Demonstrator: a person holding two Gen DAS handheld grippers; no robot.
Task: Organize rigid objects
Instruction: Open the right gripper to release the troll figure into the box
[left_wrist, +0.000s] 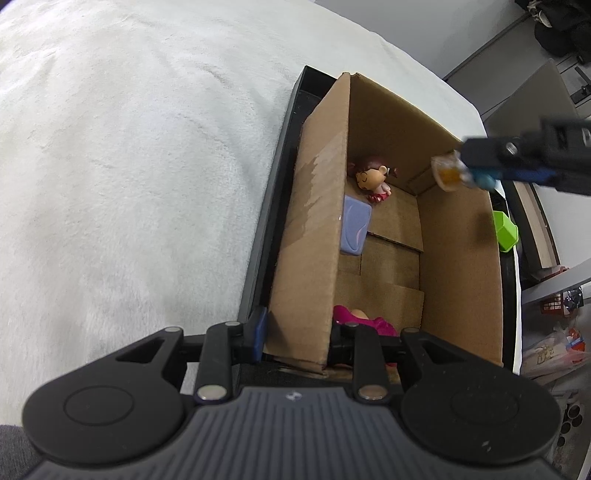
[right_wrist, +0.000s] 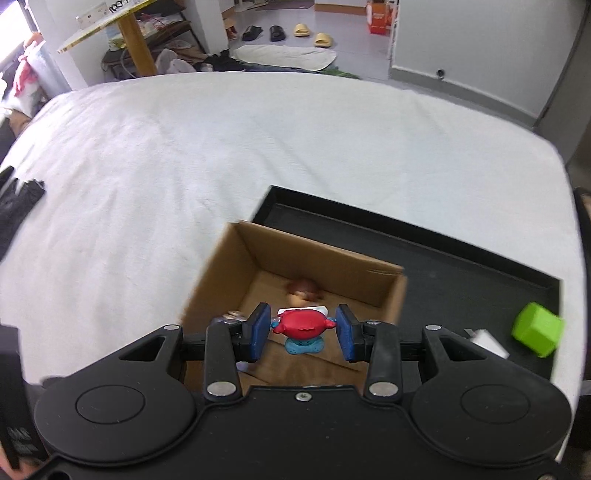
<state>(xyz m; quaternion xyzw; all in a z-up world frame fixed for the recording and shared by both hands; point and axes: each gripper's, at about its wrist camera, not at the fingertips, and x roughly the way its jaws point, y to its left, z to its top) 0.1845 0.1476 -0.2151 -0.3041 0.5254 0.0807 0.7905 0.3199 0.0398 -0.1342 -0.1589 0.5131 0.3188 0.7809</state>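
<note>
Right claw (right_wrist: 302, 331) clamps red-topped, blue-footed figurine (right_wrist: 303, 328) over cardboard box (right_wrist: 221, 280); left claw (left_wrist: 295, 334) pinches box wall; one green cube (right_wrist: 537, 329) at 3 o'clock.

the cardboard box (left_wrist: 384, 236) stands inside a shallow tray (right_wrist: 443, 258) that lies on the bed (right_wrist: 221, 147). in the box, a girl figurine (left_wrist: 373, 179) lies in the far corner, a small block (left_wrist: 355, 225) just before it against the left wall, and a doll (left_wrist: 364, 319) at the near end. a cube (right_wrist: 537, 329) sits on the tray, right of the box. the right tool (right_wrist: 302, 332) hangs above the box with a small figure (right_wrist: 303, 326) between its pads.
</note>
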